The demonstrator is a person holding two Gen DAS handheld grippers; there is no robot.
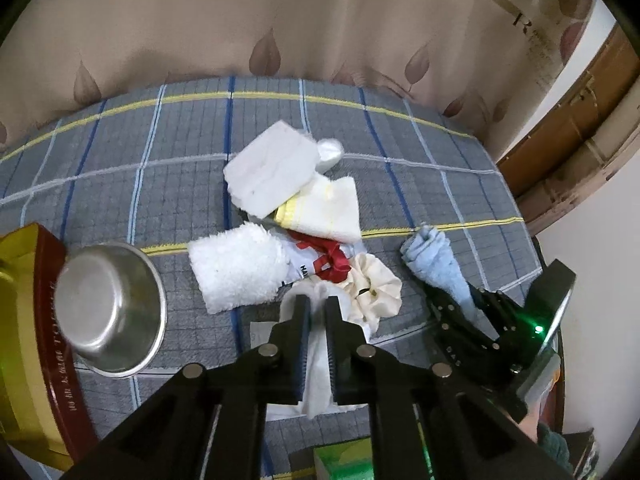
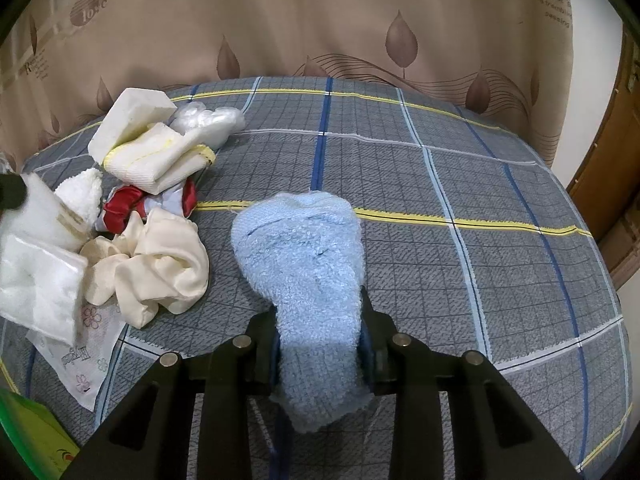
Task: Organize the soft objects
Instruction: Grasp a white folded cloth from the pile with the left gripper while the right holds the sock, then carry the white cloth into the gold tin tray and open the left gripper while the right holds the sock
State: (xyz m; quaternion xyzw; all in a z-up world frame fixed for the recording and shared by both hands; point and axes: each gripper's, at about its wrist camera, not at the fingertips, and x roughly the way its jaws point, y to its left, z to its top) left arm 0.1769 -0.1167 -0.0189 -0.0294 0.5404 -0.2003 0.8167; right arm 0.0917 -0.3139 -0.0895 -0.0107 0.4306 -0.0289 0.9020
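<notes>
1. Spread with a grey plaid cloth point(image 2: 440, 184) crossed by blue, white and yellow lines; a tan leaf-print curtain point(image 2: 320, 20) behind it.
2. Standing at the left edge in the left wrist view: a red and gold box point(image 1: 24, 320), with a steel bowl point(image 1: 112, 308) just beside it, tilted, its hollow facing the camera.
3. Gripped in the right tongs point(image 2: 322, 344): a light blue terry towel point(image 2: 300, 256), rolled into a thick bundle, its far end resting on the cloth and its near end hanging past the pads; apart from the pile, to its right.
4. Topping the far side of the pile: a white folded block point(image 1: 268, 168), leaning on a cream cloth with a yellow edge point(image 1: 328, 208), a clear crumpled plastic bag point(image 1: 330, 152) touching behind.
5. Lying at the pile's left: a fluffy white towel point(image 1: 236, 264), folded, thick-piled.
6. Bunched at the pile's near right: a cream satin cloth point(image 2: 160, 268), wrinkled and glossy, beside a red ribbon bow point(image 1: 332, 260) on a printed white wrapper.
7. Pinched in the left tongs point(image 1: 316, 312), closed tight: a thin white cloth point(image 1: 316, 376), limp, trailing down between the fingers at the pile's near edge.
8. Peeking in at the bottom edge: a green carton point(image 1: 344, 460).
</notes>
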